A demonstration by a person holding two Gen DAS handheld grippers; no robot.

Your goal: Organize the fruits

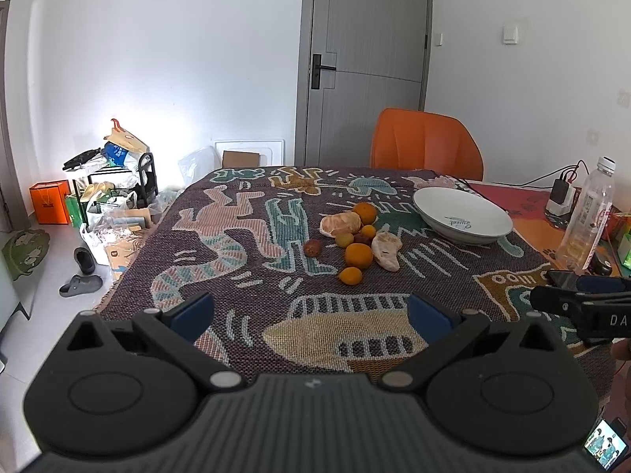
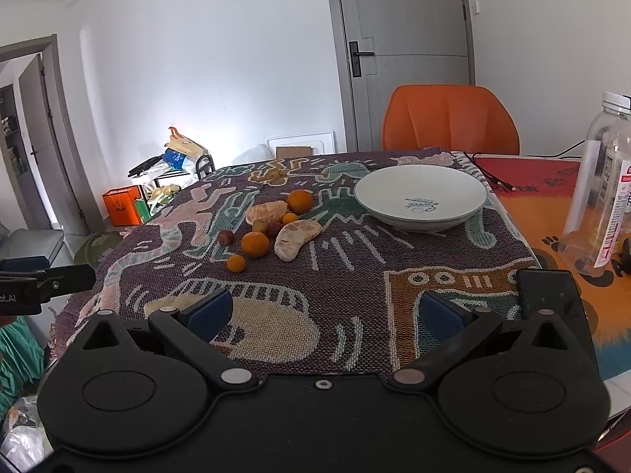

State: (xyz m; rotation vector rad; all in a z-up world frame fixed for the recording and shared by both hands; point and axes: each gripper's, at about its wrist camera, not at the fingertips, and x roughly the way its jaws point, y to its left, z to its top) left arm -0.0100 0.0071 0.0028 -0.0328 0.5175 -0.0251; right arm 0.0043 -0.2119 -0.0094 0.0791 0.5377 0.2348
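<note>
A cluster of fruit lies on the patterned tablecloth (image 1: 236, 260): an orange (image 1: 358, 255), a smaller orange (image 1: 350, 276), an orange at the back (image 1: 364, 213), two peeled citrus pieces (image 1: 340, 224) (image 1: 387, 250) and a dark red fruit (image 1: 312, 248). An empty white bowl (image 1: 461, 215) stands right of them; it also shows in the right wrist view (image 2: 420, 197), with the fruit cluster (image 2: 272, 222) to its left. My left gripper (image 1: 311, 315) is open and empty, well short of the fruit. My right gripper (image 2: 325, 313) is open and empty, over the cloth's near part.
An orange chair (image 1: 426, 144) stands behind the table before a grey door (image 1: 366, 59). A clear plastic bottle (image 2: 599, 193), a black phone (image 2: 550, 295) and a charger with cables (image 1: 560, 193) sit at the table's right. Clutter, bags and slippers lie on the floor at left (image 1: 106, 205).
</note>
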